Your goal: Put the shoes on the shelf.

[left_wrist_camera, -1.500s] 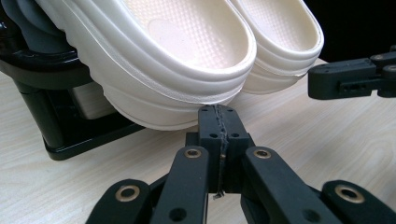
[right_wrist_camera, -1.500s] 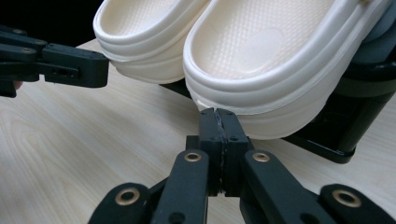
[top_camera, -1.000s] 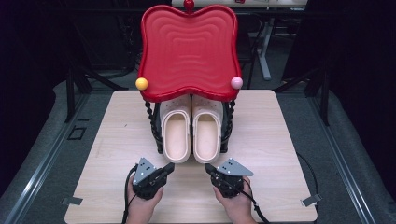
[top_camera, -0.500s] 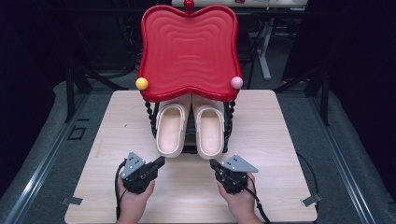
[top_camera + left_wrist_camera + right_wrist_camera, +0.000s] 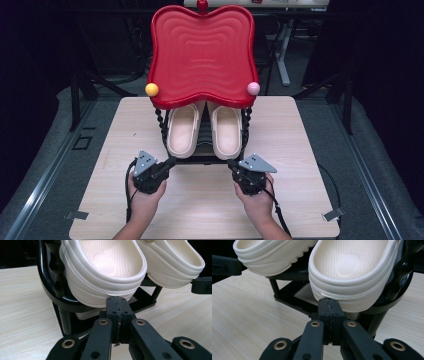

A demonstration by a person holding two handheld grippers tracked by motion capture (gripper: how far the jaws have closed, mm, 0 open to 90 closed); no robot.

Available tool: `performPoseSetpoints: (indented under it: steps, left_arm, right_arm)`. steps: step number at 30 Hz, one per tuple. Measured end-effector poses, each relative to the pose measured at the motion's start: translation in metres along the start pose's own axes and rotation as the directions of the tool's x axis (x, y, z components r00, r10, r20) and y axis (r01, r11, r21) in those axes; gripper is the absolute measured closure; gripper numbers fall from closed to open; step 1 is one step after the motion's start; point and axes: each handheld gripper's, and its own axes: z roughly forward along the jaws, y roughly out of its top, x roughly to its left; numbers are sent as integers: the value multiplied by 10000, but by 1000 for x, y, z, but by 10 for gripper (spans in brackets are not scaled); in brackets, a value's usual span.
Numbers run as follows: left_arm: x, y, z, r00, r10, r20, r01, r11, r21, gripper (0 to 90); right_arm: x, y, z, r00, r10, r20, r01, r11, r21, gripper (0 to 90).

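Two cream clogs, the left clog (image 5: 182,132) and the right clog (image 5: 226,132), lie heels toward me on the lower shelf of a black rack (image 5: 200,159) under its red wavy top (image 5: 202,55). My left gripper (image 5: 171,161) is shut and empty, its tip (image 5: 117,300) just under the left clog's heel (image 5: 105,270). The right gripper (image 5: 231,163) is also shut on nothing. Its tip (image 5: 329,301) sits just below the right clog's heel (image 5: 352,272). I cannot tell whether either tip touches a clog.
A yellow ball (image 5: 151,89) and a pink ball (image 5: 253,88) cap the red top's front corners. The rack stands mid-table on the light wooden table (image 5: 300,150), with bare wood on both sides and in front. Dark floor and table legs lie beyond.
Both hands have drawn a little apart and moved forward and up toward the rack's front. The jaws stayed shut throughout.
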Motion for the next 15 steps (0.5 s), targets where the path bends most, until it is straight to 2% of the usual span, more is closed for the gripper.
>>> performPoseSetpoints:
  steps: [4,15]
  left_arm:
    - [2,2,5,9999,-166,-45,166,9999,12,900]
    - [0,7,20,9997,-214,-96,215,9997,127,900]
  right_arm:
    - [-4,4,4,10000,0,47,0,10000,12,899]
    - [-3,15,20,9999,-68,136,68,10000,27,898]
